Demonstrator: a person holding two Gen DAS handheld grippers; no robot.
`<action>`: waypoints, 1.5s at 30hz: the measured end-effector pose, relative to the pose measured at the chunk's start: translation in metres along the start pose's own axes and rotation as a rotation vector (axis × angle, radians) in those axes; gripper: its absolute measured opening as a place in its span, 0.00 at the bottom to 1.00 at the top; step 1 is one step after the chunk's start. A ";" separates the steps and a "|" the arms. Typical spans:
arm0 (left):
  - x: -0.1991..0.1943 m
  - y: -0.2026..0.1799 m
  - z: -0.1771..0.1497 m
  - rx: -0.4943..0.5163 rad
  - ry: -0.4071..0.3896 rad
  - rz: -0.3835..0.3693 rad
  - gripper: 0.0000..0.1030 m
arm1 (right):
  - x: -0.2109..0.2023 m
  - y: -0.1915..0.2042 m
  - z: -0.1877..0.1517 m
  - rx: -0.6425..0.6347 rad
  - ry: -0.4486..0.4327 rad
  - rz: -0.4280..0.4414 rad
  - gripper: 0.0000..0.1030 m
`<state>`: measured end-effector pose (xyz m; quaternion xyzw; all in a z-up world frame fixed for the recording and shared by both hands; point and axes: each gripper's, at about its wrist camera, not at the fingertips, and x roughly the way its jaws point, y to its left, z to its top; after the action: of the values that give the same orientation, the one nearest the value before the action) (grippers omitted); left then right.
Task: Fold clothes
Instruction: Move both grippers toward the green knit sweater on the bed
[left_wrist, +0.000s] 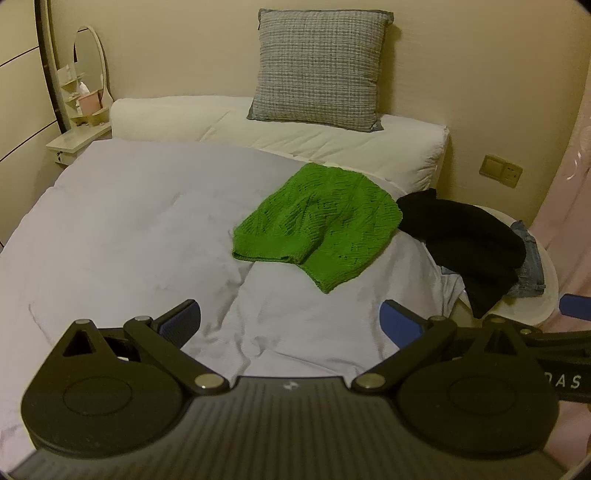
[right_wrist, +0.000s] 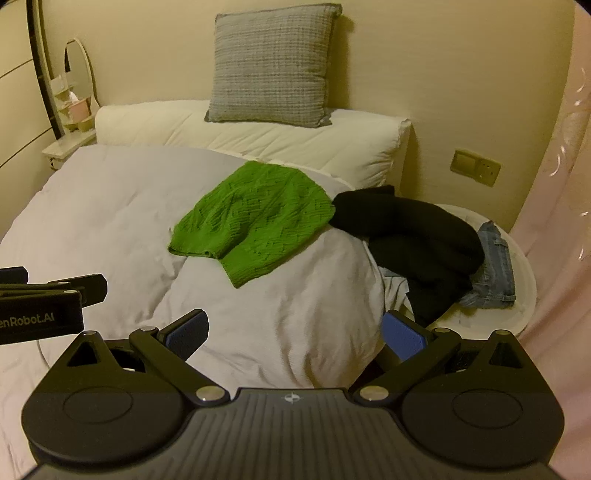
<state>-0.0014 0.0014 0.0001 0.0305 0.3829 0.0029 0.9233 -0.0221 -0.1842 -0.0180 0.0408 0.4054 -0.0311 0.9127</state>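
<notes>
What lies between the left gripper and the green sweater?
Only bare, wrinkled grey bedsheet lies between the open left gripper and the green sweater, as the left wrist view shows.

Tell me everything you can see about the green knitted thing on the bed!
The green sweater is bright green, knitted with a bumpy zigzag pattern, and looks soft and woolly. It is already folded into a flat bundle, lying slanted on the pale grey bedcover. Its far edge reaches up near the white quilt roll. Its right edge meets the black garment beside it. No gripper touches it.
</notes>
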 end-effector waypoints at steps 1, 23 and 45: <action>-0.001 0.001 0.000 -0.001 -0.001 0.002 0.99 | 0.000 0.000 0.000 0.000 0.000 0.001 1.00; 0.005 0.020 -0.013 -0.046 0.081 -0.044 0.99 | 0.000 0.005 0.000 -0.017 -0.002 0.006 1.00; 0.012 0.033 -0.006 -0.070 0.061 -0.047 0.99 | 0.012 0.017 0.012 -0.042 -0.001 -0.008 1.00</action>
<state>0.0037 0.0349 -0.0111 -0.0107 0.4112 -0.0044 0.9115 -0.0032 -0.1690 -0.0182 0.0203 0.4058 -0.0261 0.9134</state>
